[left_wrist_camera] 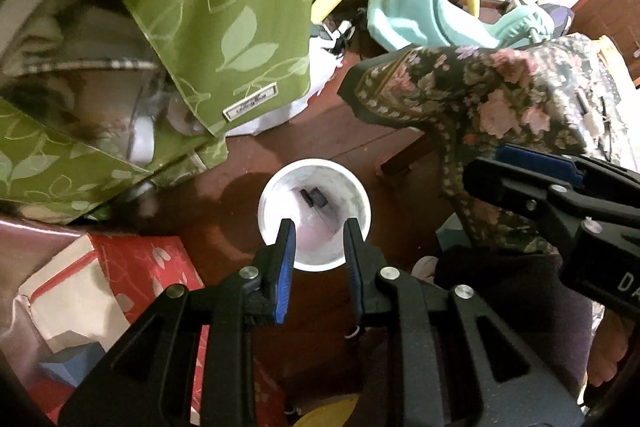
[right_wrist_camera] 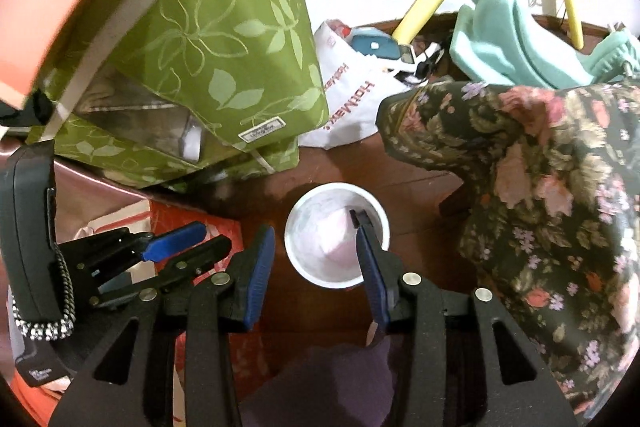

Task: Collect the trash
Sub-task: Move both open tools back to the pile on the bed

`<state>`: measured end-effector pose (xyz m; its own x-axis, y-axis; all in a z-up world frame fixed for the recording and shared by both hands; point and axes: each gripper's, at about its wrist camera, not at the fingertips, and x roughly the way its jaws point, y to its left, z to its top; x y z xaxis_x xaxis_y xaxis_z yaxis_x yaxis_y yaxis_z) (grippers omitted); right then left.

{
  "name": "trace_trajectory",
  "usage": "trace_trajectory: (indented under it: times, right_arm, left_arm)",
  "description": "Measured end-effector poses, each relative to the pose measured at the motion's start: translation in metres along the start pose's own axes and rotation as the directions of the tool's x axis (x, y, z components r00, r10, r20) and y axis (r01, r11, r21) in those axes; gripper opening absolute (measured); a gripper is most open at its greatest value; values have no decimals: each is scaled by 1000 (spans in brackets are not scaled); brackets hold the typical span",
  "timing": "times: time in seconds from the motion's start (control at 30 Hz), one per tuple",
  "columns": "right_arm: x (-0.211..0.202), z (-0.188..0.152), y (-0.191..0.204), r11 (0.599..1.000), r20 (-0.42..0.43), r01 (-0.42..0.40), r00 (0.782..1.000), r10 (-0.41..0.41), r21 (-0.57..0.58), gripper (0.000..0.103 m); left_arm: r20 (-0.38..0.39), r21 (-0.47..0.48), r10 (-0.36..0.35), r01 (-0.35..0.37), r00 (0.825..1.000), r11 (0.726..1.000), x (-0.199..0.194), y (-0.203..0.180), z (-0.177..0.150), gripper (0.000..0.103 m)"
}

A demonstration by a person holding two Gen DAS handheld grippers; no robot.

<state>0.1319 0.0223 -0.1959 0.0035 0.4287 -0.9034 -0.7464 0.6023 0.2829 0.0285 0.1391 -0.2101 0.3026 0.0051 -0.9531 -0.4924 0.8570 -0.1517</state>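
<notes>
A white cup [left_wrist_camera: 316, 215] stands upright on the brown floor, seen from above, with a small dark piece of trash [left_wrist_camera: 314, 197] lying at its bottom. My left gripper [left_wrist_camera: 319, 227] hangs over the cup's near rim, open, its blue pads apart with nothing between them. In the right wrist view the same cup [right_wrist_camera: 336, 235] sits between the fingers of my right gripper [right_wrist_camera: 314, 231], which is open and holds nothing; its right fingertip overlaps the cup's mouth. Each gripper shows in the other's view: the right gripper [left_wrist_camera: 492, 167] at the right, the left gripper [right_wrist_camera: 216, 235] at the left.
A green leaf-patterned fabric bag [right_wrist_camera: 224, 67] stands behind and to the left of the cup. A floral cushioned seat [right_wrist_camera: 540, 167] crowds the right. A red paper bag [left_wrist_camera: 132, 275] is at the near left, a white plastic bag [right_wrist_camera: 352, 103] behind. A bare foot [left_wrist_camera: 608, 347] shows at the lower right.
</notes>
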Motion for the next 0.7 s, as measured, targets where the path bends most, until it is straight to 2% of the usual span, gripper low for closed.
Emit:
trace_trajectory:
  times: [0.37, 0.7]
  right_arm:
    - [-73, -18, -5, 1000, 159, 26, 987, -27, 9, 39]
    - [-139, -41, -35, 997, 299, 54, 952, -66, 49, 39]
  left_arm:
    - [135, 46, -14, 8, 991, 999, -61, -35, -5, 23]
    - [215, 125, -33, 6, 976, 992, -95, -96, -8, 23]
